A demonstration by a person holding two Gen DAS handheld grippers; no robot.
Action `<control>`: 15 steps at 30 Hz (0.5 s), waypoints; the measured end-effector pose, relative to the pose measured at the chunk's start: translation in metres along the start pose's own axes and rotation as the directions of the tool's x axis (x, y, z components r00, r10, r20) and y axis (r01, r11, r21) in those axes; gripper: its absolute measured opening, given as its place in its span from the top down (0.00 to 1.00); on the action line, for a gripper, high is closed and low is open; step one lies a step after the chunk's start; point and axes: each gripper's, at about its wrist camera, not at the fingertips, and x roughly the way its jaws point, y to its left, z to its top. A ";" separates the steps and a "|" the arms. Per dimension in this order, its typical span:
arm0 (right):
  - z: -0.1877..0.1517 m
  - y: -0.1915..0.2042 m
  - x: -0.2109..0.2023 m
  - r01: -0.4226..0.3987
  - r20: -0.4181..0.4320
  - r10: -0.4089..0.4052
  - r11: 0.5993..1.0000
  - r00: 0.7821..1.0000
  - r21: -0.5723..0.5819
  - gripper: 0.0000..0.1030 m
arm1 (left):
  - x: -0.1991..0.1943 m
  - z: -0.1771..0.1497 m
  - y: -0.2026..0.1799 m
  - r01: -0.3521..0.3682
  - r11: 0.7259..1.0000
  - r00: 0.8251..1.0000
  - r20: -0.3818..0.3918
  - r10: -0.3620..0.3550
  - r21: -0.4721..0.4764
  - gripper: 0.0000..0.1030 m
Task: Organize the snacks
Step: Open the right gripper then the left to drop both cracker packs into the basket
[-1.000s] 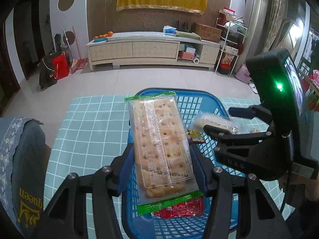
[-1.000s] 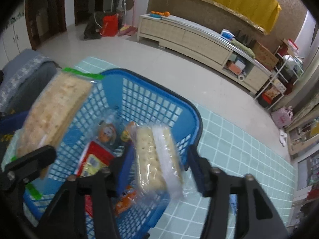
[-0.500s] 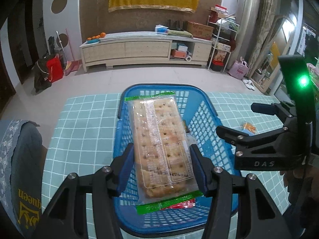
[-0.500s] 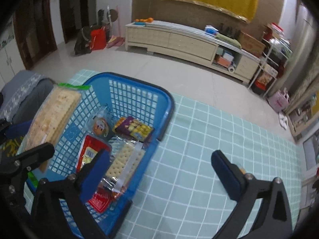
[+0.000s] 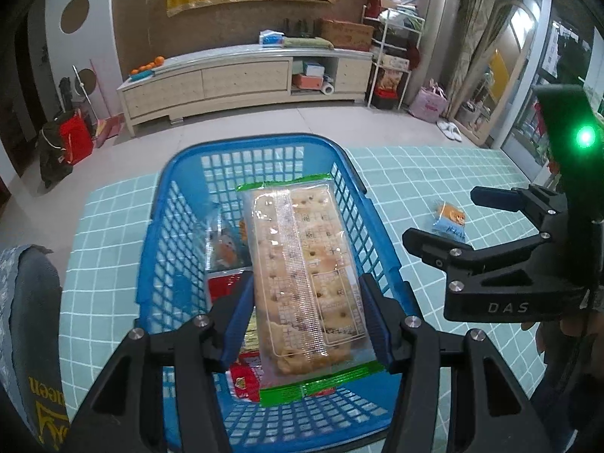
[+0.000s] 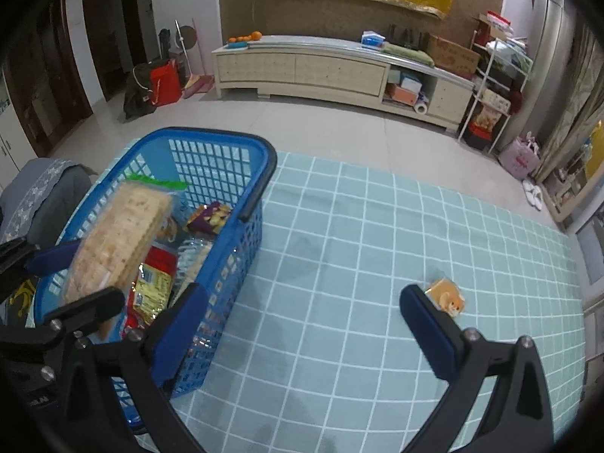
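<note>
My left gripper (image 5: pixel 305 317) is shut on a long clear cracker pack with green ends (image 5: pixel 302 264) and holds it over the blue plastic basket (image 5: pixel 158 226). The pack also shows in the right wrist view (image 6: pixel 117 238), above the basket (image 6: pixel 241 234). The basket holds a red packet (image 6: pixel 151 287), a purple packet (image 6: pixel 209 217) and a clear cracker pack (image 6: pixel 192 260). My right gripper (image 6: pixel 302 324) is open and empty over the teal checked tablecloth, right of the basket. A small orange snack packet (image 6: pixel 447 298) lies by its right finger; it also shows in the left wrist view (image 5: pixel 449 219).
The table is covered by a teal checked cloth (image 6: pixel 358 245). A grey chair back (image 5: pixel 26 302) stands at the left table edge. A long cream cabinet (image 6: pixel 321 68) and shelves stand across the tiled floor beyond the table.
My right gripper let go of the clear cracker pack into the basket, opened wide and moved right, out over the tablecloth. My left gripper kept its cracker pack above the basket.
</note>
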 end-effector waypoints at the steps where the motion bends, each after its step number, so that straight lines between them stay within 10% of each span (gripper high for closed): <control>1: 0.000 -0.002 0.001 -0.003 0.003 0.003 1.000 1.000 0.007 0.00 | 0.003 0.001 -0.001 0.000 1.000 1.000 -0.002 0.000 0.002 0.49; 15: -0.006 -0.029 -0.003 -0.016 0.012 0.015 0.998 1.000 0.057 0.00 | 0.027 0.006 0.003 -0.016 0.999 0.998 -0.054 0.017 0.028 0.38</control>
